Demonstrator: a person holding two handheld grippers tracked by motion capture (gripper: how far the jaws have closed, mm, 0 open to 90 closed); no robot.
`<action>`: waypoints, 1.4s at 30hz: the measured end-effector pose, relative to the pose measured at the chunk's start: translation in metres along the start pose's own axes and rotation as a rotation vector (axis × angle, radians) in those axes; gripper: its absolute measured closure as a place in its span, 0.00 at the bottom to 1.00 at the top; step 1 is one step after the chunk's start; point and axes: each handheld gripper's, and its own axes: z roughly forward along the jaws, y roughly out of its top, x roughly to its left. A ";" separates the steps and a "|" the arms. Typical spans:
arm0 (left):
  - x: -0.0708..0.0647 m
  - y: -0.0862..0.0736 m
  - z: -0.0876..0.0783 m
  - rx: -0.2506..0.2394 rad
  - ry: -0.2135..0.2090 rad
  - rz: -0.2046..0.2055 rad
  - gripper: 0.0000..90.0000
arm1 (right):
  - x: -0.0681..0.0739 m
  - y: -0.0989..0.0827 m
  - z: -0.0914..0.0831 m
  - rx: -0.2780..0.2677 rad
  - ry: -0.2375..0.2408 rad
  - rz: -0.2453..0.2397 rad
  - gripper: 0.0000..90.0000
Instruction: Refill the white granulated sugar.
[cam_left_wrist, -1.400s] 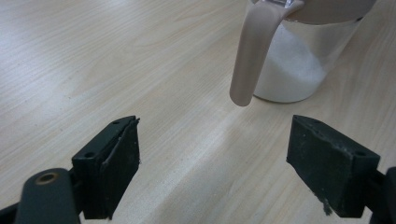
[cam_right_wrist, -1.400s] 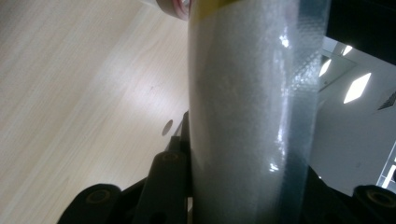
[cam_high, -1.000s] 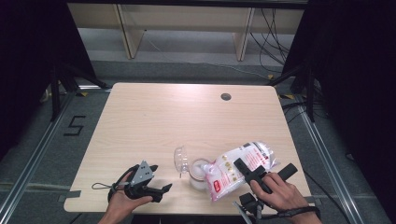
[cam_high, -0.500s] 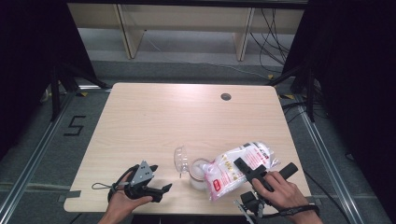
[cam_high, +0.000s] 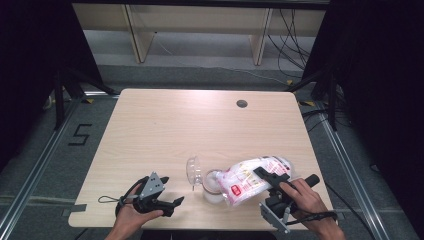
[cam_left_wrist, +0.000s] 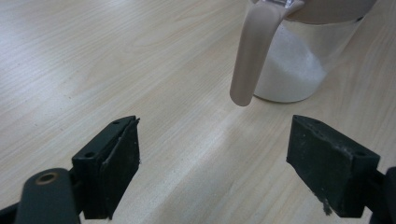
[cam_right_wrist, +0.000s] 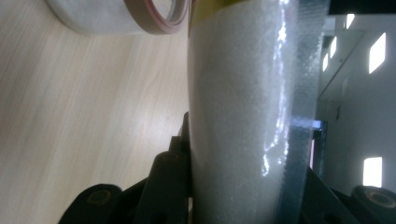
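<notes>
At the near edge of the table (cam_high: 165, 130), a clear jar (cam_high: 212, 184) partly filled with white grains is stood, its flip lid (cam_high: 193, 171) swung open. Just right of the jar, a bag (cam_high: 250, 180) of white grains is clamped between the jaws of the right gripper (cam_high: 272, 181) and tilted over the jar's mouth. Left of the jar, the left gripper (cam_high: 170, 205) is held wide open and empty.

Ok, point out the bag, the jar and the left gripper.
bag (cam_high: 247, 181), high view, middle of its printed face
jar (cam_high: 212, 186), high view, glass body
left gripper (cam_high: 173, 203), high view, between its jaws
</notes>
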 end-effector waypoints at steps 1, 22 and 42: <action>0.000 0.000 -0.001 0.008 0.000 0.003 0.19 | -0.001 -0.002 0.001 -0.009 -0.003 0.015 0.85; -0.001 0.000 -0.001 0.008 -0.003 -0.015 0.19 | 0.019 -0.041 0.024 -0.165 0.032 0.686 0.86; 0.000 0.001 -0.002 0.003 0.003 -0.014 0.19 | 0.037 -0.068 0.046 -0.209 0.009 1.058 0.87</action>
